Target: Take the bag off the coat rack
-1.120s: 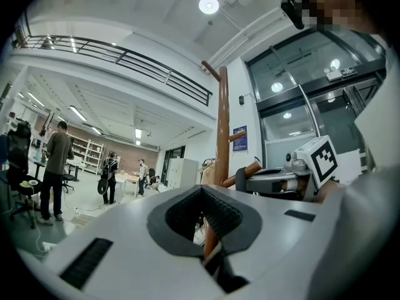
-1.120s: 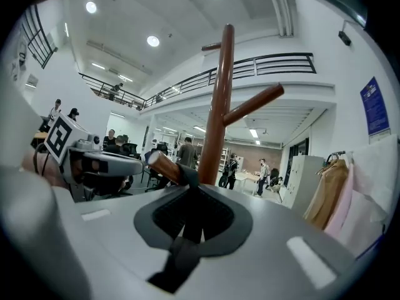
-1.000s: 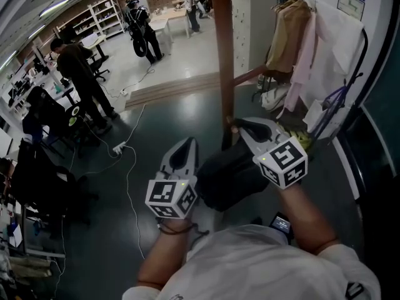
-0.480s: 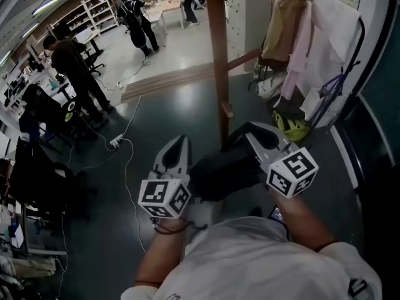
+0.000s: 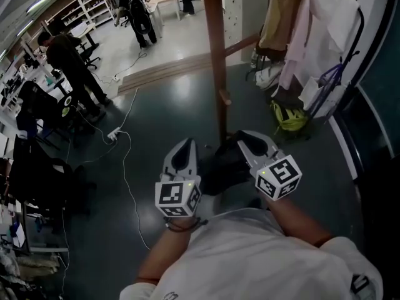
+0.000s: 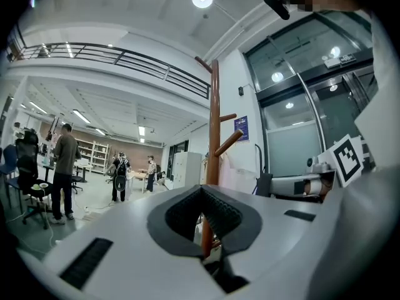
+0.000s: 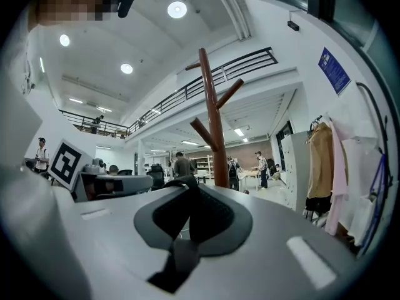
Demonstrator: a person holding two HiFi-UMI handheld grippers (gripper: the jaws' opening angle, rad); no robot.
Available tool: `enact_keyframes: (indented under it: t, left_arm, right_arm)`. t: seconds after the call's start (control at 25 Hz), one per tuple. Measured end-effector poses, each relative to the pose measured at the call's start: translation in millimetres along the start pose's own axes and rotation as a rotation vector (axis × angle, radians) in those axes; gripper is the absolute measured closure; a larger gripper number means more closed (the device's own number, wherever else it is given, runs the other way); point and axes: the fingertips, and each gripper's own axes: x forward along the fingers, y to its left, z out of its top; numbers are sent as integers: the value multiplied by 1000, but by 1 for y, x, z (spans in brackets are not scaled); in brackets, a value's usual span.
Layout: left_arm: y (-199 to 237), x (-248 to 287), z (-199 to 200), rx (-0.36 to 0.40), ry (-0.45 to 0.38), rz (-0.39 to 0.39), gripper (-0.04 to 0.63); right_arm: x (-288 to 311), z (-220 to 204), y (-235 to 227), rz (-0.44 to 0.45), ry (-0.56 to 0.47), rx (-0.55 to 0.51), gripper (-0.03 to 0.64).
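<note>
The brown wooden coat rack (image 5: 214,55) stands on the dark floor just ahead of me, a short peg (image 5: 225,97) sticking out at its right. The black bag (image 5: 222,166) hangs below and between my two grippers, clear of that peg. My right gripper (image 5: 239,137) is shut on the bag's black strap (image 7: 179,184), which loops over its jaws. My left gripper (image 5: 185,147) is beside the bag on its left, shut, with nothing seen in it. Both gripper views look up at the coat rack (image 6: 213,124) (image 7: 214,124) and its bare upper pegs.
Coats hang on a clothes rail (image 5: 294,24) at the right, with a yellow-green helmet (image 5: 289,119) on the floor under them. A white cable and power strip (image 5: 114,132) lie on the floor at left. People (image 5: 69,61) stand further off by desks and shelves.
My right gripper has come away from the rack's peg, down and back towards me, bringing the strap and the bag with it. The left gripper stayed alongside.
</note>
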Motion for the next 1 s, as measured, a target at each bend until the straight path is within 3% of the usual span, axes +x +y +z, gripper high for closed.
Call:
enact_keyframes:
  t: [0.28, 1.0]
  left_arm:
    - [-8, 0, -18, -8, 8, -2, 589]
    - [-16, 3, -18, -8, 23, -31, 589]
  right_arm:
    - [2, -24, -3, -25, 28, 19, 591]
    - [0, -9, -3, -44, 4, 7, 591]
